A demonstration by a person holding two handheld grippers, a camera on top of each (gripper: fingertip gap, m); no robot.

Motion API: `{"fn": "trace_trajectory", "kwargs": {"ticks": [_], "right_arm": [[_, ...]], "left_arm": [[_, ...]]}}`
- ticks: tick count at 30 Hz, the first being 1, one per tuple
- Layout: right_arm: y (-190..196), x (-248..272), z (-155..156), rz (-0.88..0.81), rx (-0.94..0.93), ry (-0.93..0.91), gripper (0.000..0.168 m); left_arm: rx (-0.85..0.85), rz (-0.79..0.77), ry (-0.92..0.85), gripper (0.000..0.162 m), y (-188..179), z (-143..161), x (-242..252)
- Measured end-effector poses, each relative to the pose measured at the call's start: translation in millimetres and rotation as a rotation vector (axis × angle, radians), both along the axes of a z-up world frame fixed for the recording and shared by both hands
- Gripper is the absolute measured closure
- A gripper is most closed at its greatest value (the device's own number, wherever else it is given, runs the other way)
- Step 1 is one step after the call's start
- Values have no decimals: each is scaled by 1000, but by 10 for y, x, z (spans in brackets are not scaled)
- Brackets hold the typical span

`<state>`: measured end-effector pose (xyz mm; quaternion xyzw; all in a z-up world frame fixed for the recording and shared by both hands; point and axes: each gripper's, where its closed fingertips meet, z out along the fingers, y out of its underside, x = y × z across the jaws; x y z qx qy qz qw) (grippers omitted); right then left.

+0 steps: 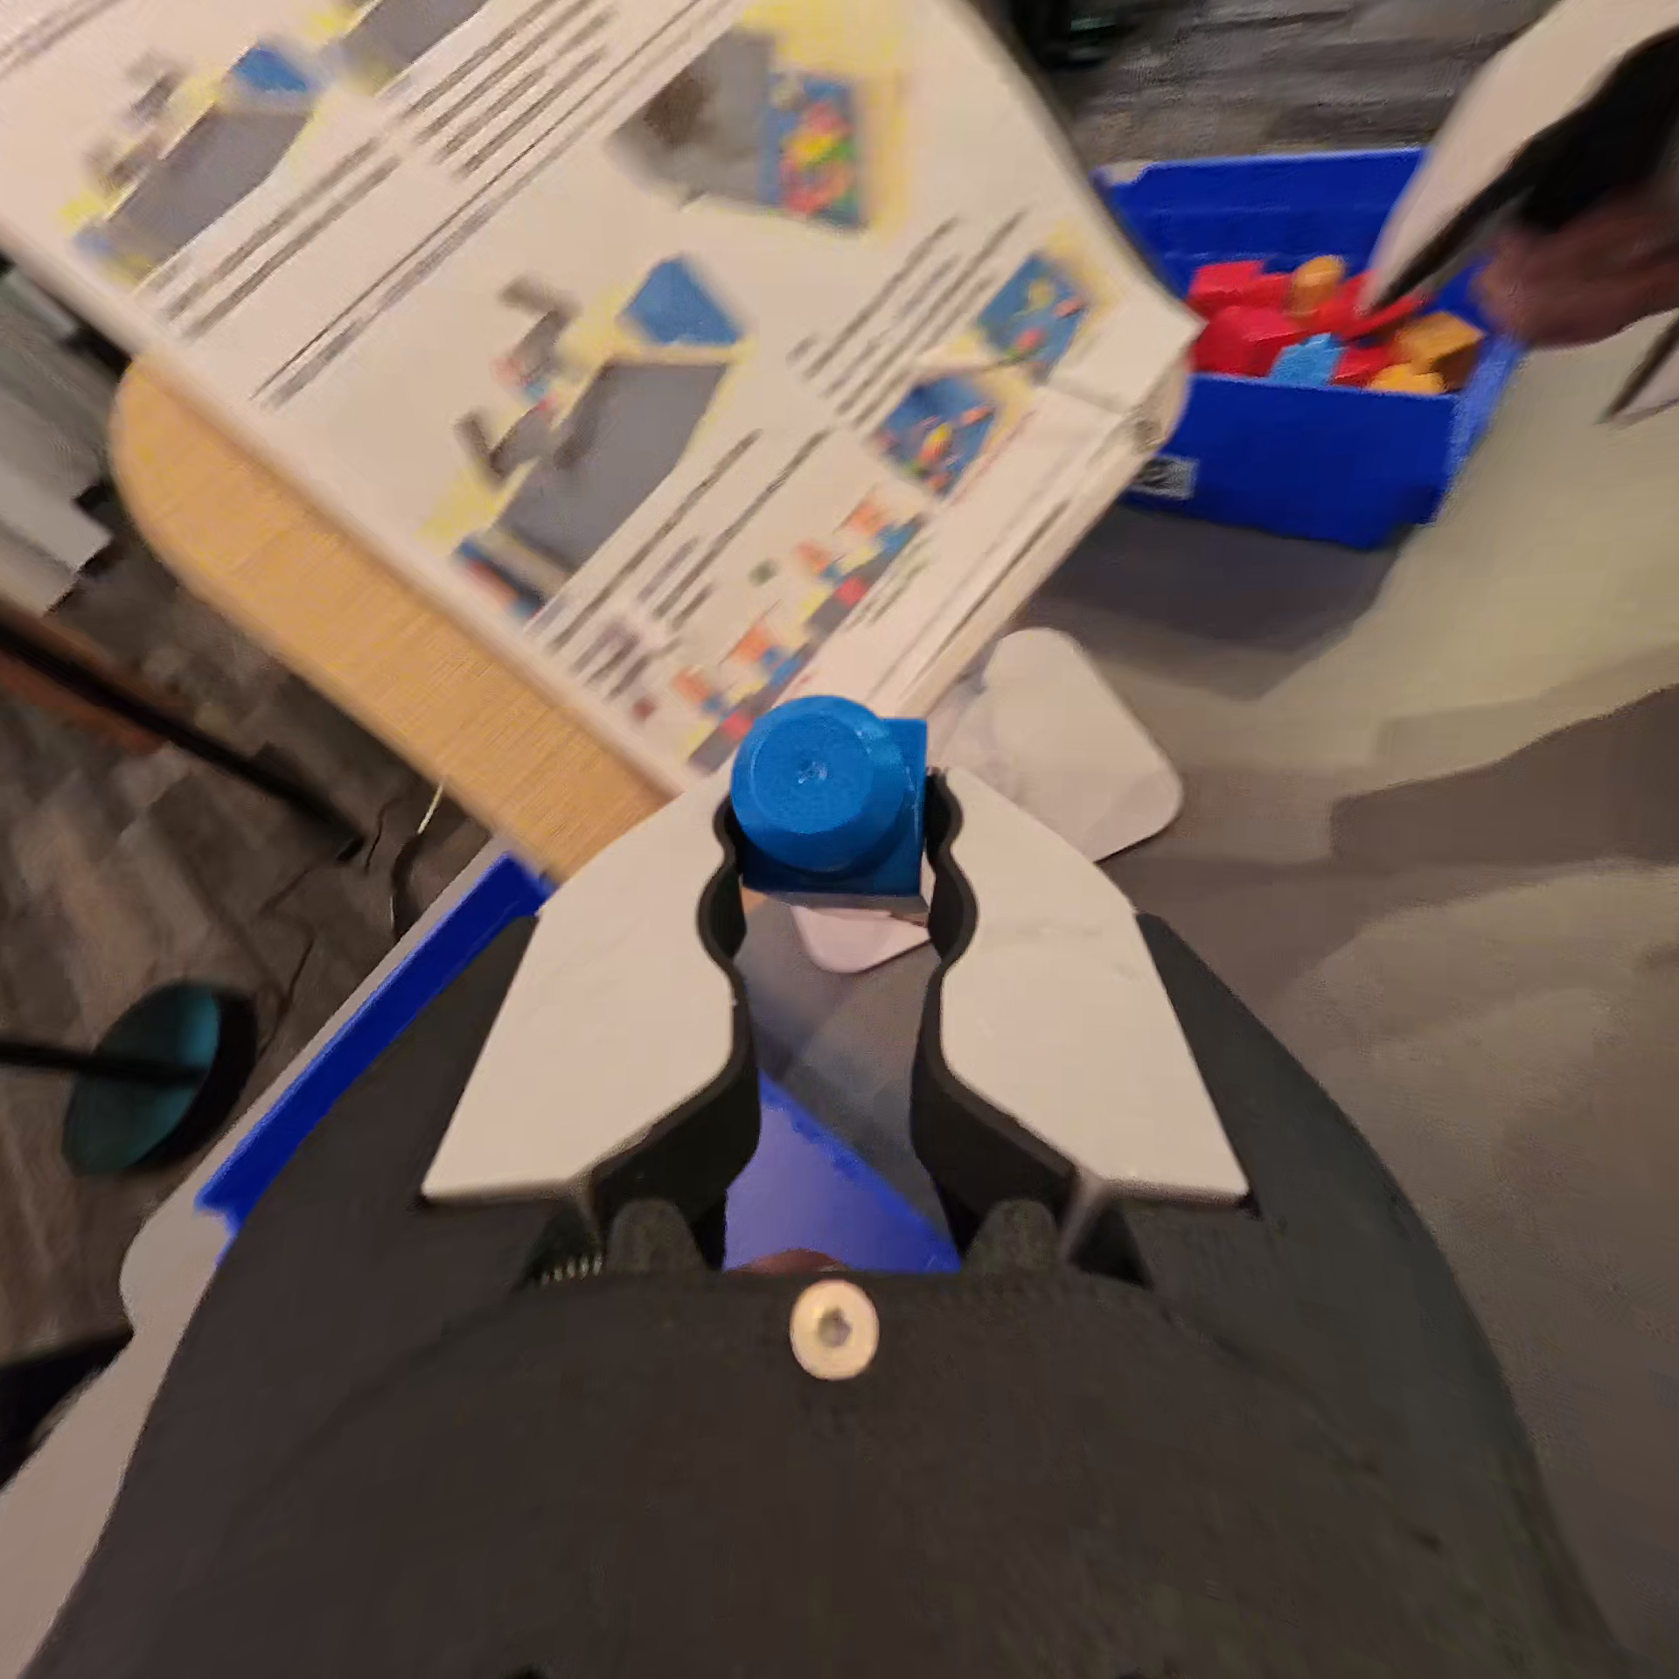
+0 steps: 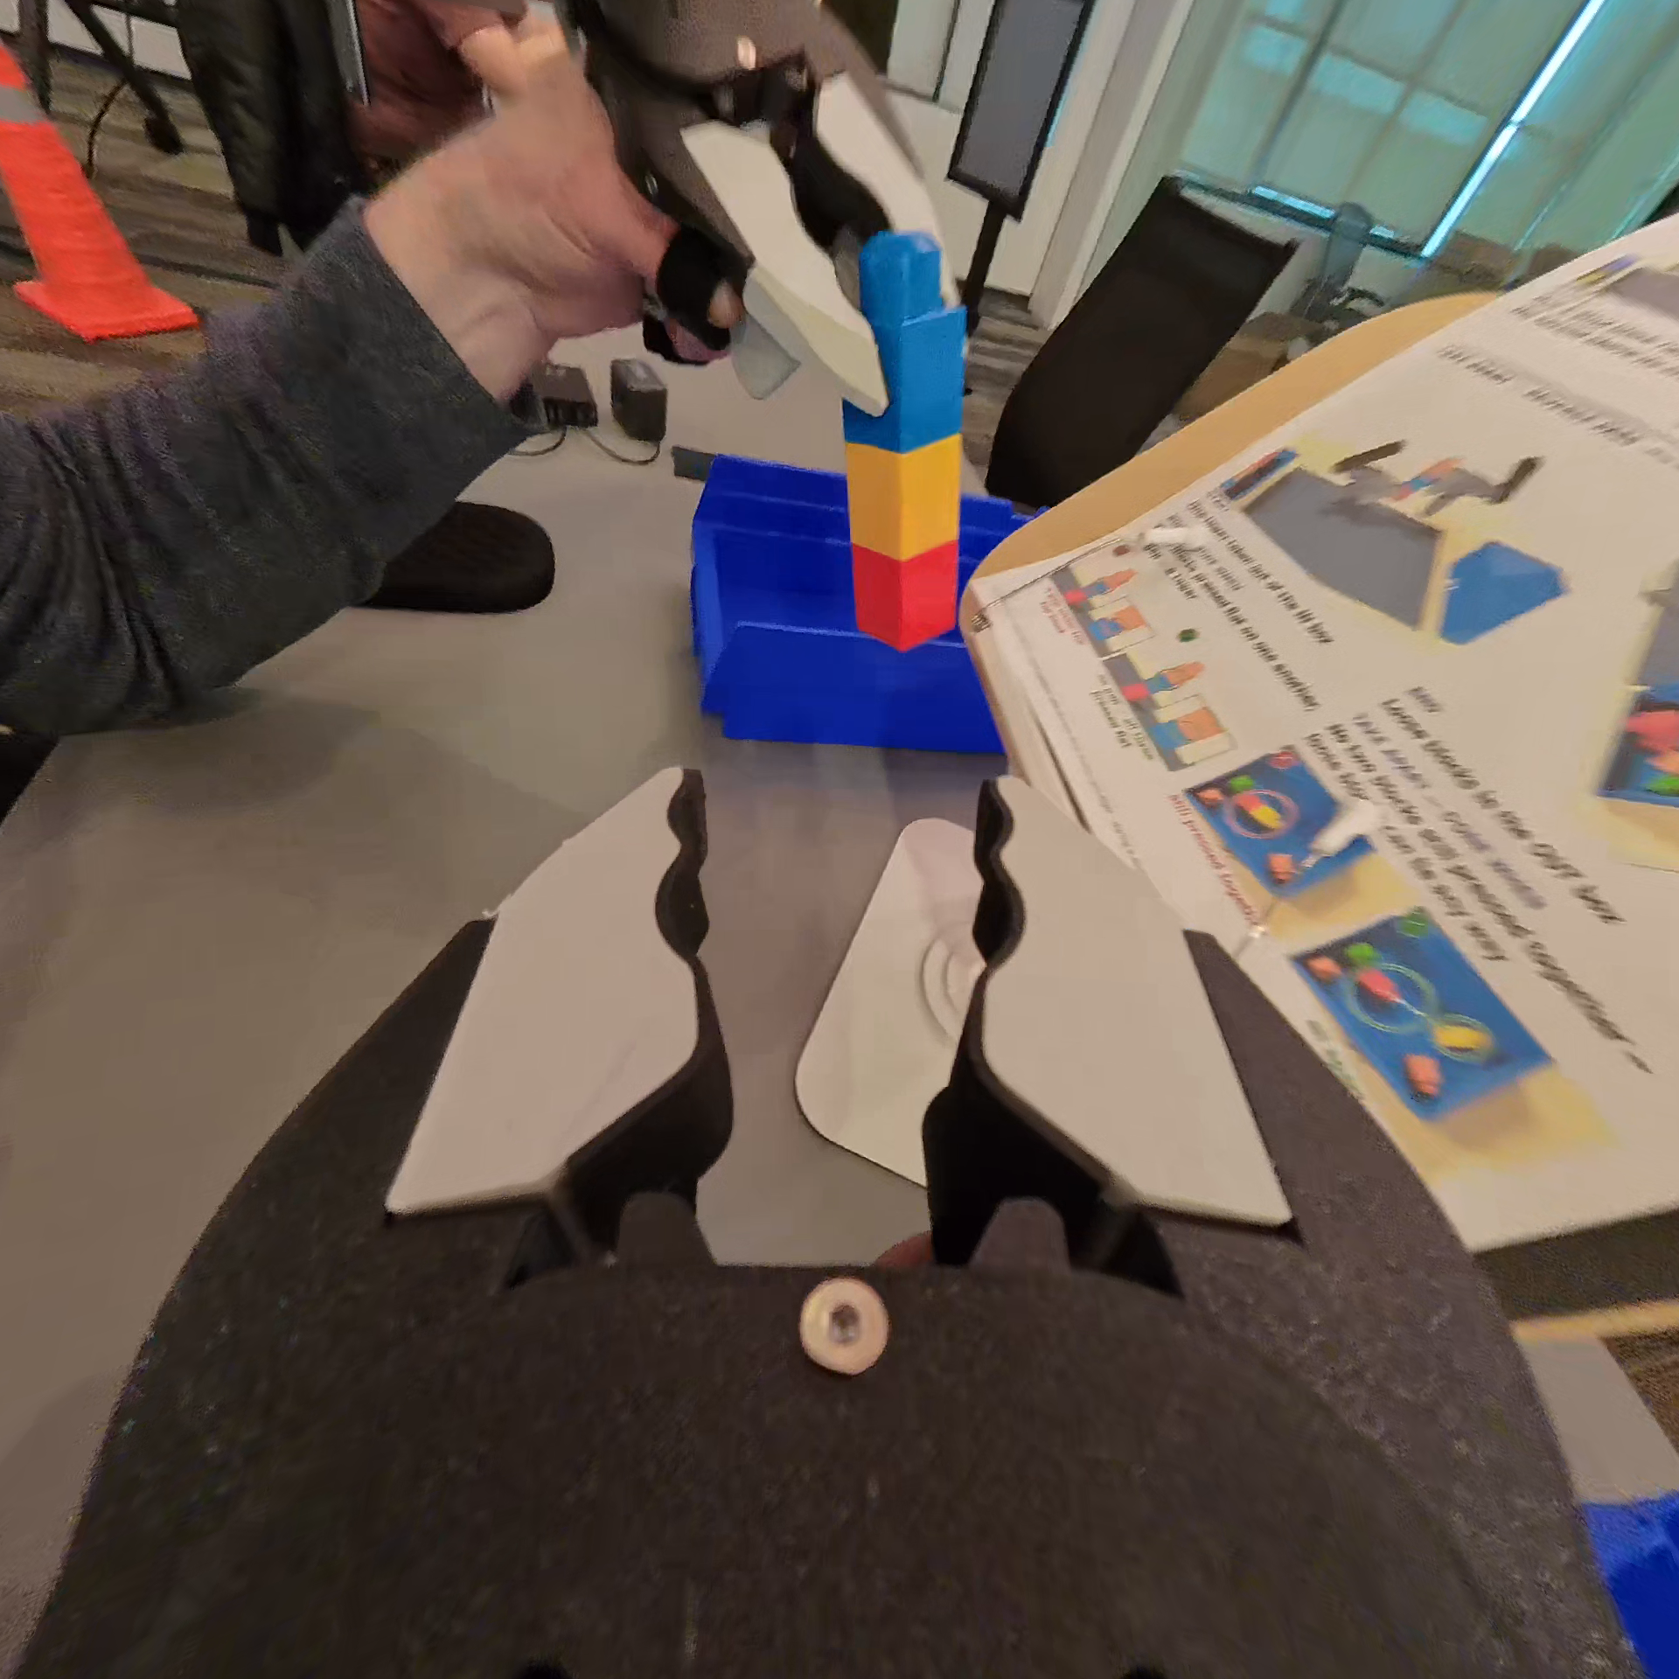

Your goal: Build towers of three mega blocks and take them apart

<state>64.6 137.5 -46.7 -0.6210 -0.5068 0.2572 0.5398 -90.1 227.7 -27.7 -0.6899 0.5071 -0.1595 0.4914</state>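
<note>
Above grey worktop (image 2: 273,863), left gripper (image 2: 872,309) is pinching blue-yellow-red plastic block tower (image 2: 899,509); right gripper (image 2: 840,872) is hanging spread; tilting could snap it

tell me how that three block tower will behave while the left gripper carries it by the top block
The tower is tall and narrow, held only at its blue block, so it may swing or tilt. The yellow and red blocks hang unsupported and might pull loose. The blocks look like light, stiff plastic.
</note>
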Motion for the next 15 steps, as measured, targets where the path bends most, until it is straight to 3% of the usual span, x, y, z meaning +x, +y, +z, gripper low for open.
{"fn": "trace_trajectory", "kwargs": {"ticks": [1, 9, 15], "right_arm": [[7, -60, -70, 4, -11, -20, 110], [97, -267, -358, -47, 31, -157, 98], [167, -196, -403, -95, 71, -219, 114]], "left_arm": [[14, -31, 8, 125, -110, 23, 171], [-5, -282, 6, 125, -632, -93, 1195], [-3, -434, -15, 125, -849, -121, 1512]]}}
